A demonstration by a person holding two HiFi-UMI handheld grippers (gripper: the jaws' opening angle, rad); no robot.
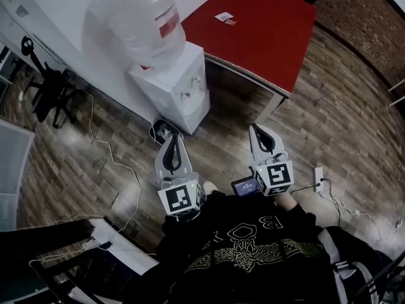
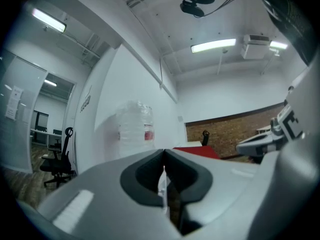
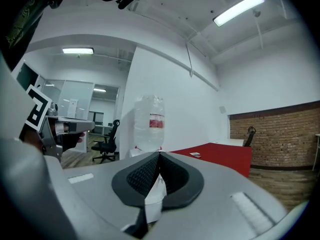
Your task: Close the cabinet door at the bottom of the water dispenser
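Observation:
The white water dispenser stands against the wall with a large clear bottle on top. At its foot a white-edged panel with a dark inside juts out over the floor; it looks like the open cabinet door. My left gripper is shut and empty, its tip just in front of that panel. My right gripper is shut and empty too, further right over the bare floor. In the left gripper view the closed jaws point toward the bottle. The right gripper view shows meeting jaws and the bottle.
A red table stands right of the dispenser, one white leg close to my right gripper. A black office chair is at the left. Cables trail across the wooden floor, and a power strip lies at the right.

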